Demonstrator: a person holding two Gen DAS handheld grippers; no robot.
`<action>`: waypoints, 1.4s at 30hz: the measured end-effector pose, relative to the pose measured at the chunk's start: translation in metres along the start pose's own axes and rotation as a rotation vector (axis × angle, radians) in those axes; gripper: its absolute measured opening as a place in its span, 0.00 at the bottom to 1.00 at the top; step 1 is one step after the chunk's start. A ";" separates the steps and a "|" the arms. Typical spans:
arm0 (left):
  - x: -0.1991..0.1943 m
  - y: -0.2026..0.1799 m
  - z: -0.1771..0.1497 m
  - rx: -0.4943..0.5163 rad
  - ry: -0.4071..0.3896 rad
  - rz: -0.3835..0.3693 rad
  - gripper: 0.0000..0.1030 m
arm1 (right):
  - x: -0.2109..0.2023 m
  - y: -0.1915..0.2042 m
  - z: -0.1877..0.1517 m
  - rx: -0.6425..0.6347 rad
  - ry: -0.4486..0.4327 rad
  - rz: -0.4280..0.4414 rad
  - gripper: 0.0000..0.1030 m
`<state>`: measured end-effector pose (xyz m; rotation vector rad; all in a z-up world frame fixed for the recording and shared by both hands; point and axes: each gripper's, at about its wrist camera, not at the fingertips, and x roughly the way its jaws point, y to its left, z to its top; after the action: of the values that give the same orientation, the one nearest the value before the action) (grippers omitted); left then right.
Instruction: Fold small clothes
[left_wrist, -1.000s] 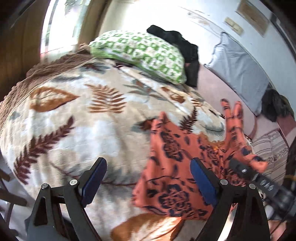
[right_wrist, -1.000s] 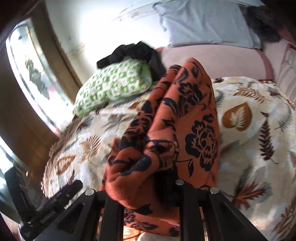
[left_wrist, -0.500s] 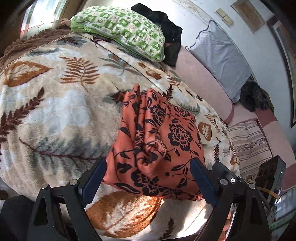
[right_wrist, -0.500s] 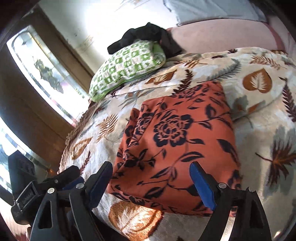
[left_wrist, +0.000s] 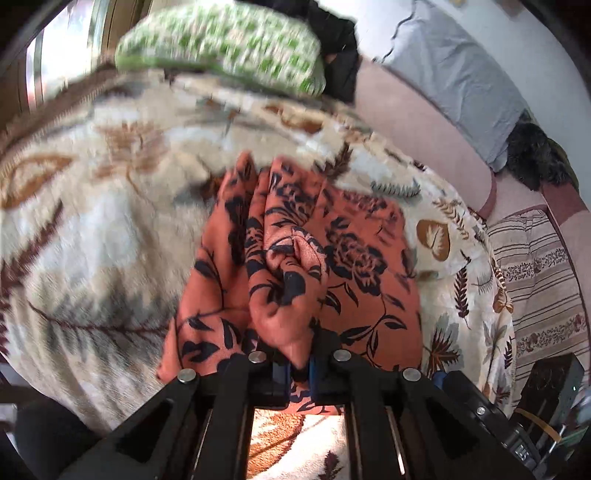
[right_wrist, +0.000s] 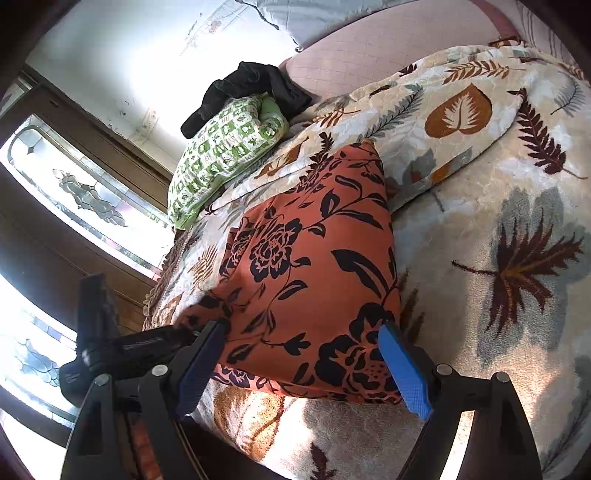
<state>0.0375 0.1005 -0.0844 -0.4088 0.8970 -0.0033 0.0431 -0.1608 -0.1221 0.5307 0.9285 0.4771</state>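
An orange garment with black flowers (left_wrist: 354, 258) lies folded on the leaf-patterned blanket (left_wrist: 92, 240). My left gripper (left_wrist: 297, 365) is shut on a bunched fold at its near edge, and the cloth puckers up between the closed pads. In the right wrist view the same garment (right_wrist: 314, 266) lies flat. My right gripper (right_wrist: 303, 354) stands open, with the garment's near edge between its blue pads (right_wrist: 404, 369) but untouched. The left gripper's black body (right_wrist: 147, 343) reaches in at the garment's left corner.
A green checked pillow (right_wrist: 225, 147) with a black garment (right_wrist: 251, 88) on it lies at the far end. A grey pillow (left_wrist: 461, 74) leans on the pink headboard. A striped cloth (left_wrist: 535, 277) sits to the right, and a patterned glass window (right_wrist: 88, 195) to the left.
My right gripper let go of the raised garment and opened, and the garment settled flat on the blanket. My left gripper moved in and closed on a fold at the near edge.
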 end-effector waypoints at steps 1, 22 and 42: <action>-0.018 -0.005 -0.002 0.035 -0.058 0.006 0.06 | -0.001 -0.001 0.000 -0.001 -0.005 0.005 0.85; 0.020 0.084 -0.048 -0.123 0.124 -0.026 0.17 | 0.074 0.017 0.026 -0.017 0.155 0.018 0.93; 0.076 0.058 0.069 -0.021 0.111 -0.007 0.12 | 0.067 0.002 0.019 0.015 0.101 0.155 0.97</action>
<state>0.1285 0.1645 -0.1239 -0.4344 1.0056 -0.0229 0.0931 -0.1235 -0.1533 0.5995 0.9919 0.6417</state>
